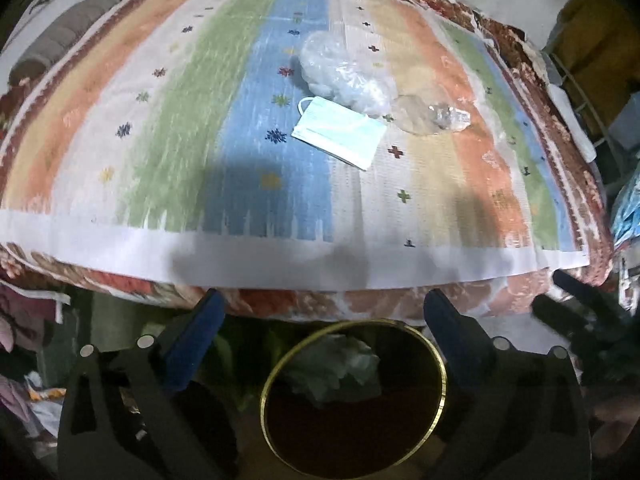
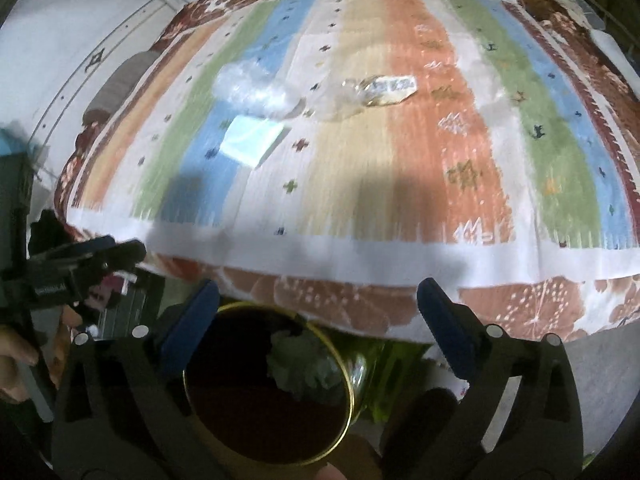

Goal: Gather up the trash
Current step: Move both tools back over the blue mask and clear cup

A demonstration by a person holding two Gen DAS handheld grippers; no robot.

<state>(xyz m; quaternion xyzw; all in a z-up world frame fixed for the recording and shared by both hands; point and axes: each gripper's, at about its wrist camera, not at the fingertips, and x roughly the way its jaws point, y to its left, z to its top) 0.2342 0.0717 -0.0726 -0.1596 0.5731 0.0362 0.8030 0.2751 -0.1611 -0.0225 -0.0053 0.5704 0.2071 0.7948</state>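
Left wrist view: my left gripper [image 1: 320, 312] has its jaws spread wide with nothing between them, hanging over a round dark bin with a gold rim [image 1: 443, 384]; a crumpled pale wad [image 1: 340, 368] lies inside the bin, toward its far side. Beyond the bin, a bed spread with a striped cloth [image 1: 180, 132] in green, blue, orange, cream and white, laid over a floral cover [image 1: 516, 40]. On the cloth, well apart from my fingers: one light-blue face mask [image 1: 340, 132], flat; one crumpled clear plastic bag [image 1: 340, 72], just behind the mask and touching its far edge; one clear crinkled wrapper [image 1: 436, 118], just right of the bag. At the lower right edge, my right gripper [image 1: 576, 300], dark and blurred. Right wrist view: my right gripper [image 2: 318, 300] likewise stands apart, jaws empty, above the same bin [image 2: 351, 396], the wad [image 2: 304, 364] resting against its right-hand side. The same three items sit on the cloth [image 2: 420, 140]: mask [image 2: 252, 140] on the blue and white stripes, bag [image 2: 256, 88] behind it, wrapper [image 2: 380, 88] on the cream and orange stripes. At the left edge, my left gripper [image 2: 100, 256] held in a hand [image 2: 24, 360]; from here I cannot tell how its fingers stand.
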